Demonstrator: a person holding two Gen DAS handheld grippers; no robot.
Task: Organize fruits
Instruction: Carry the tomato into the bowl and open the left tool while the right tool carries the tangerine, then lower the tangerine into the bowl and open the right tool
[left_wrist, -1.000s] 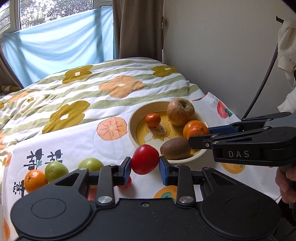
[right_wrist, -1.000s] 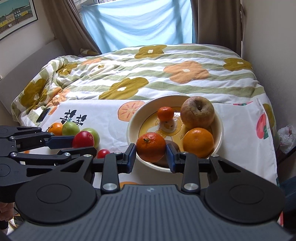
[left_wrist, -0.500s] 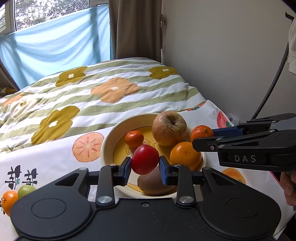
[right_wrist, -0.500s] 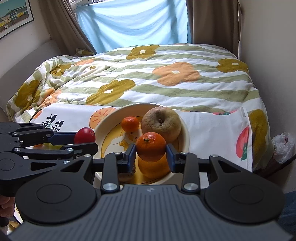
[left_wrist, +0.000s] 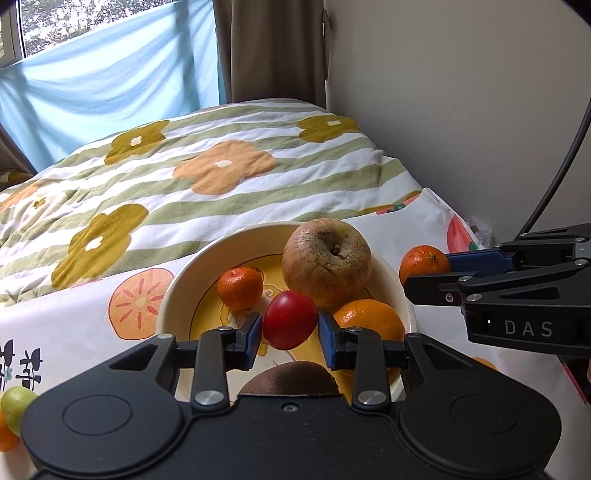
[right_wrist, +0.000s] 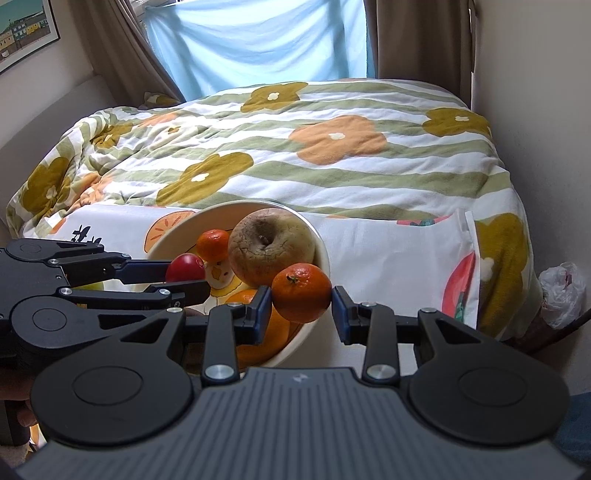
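Note:
My left gripper (left_wrist: 290, 328) is shut on a red tomato (left_wrist: 290, 319) and holds it over the cream bowl (left_wrist: 173, 295). The bowl holds a brown apple (left_wrist: 327, 260), a small mandarin (left_wrist: 239, 288), an orange (left_wrist: 369, 319) and a kiwi (left_wrist: 290, 376). My right gripper (right_wrist: 301, 304) holds an orange mandarin (right_wrist: 301, 293) above the bowl's right rim (right_wrist: 321, 251); its right pad stands slightly off the fruit. The right gripper also shows in the left wrist view (left_wrist: 428, 275), the left gripper in the right wrist view (right_wrist: 184, 275).
The bowl stands on a white fruit-print cloth (left_wrist: 74, 321) at the foot of a bed with a flowered quilt (left_wrist: 221, 166). A green fruit (left_wrist: 16, 406) and an orange one (left_wrist: 5, 439) lie at far left. A wall (left_wrist: 461, 110) is close on the right.
Both grippers have moved forward and right with their fruit. The tomato now hangs over the bowl's middle and the mandarin over its right rim. The right jaws look slightly wider.

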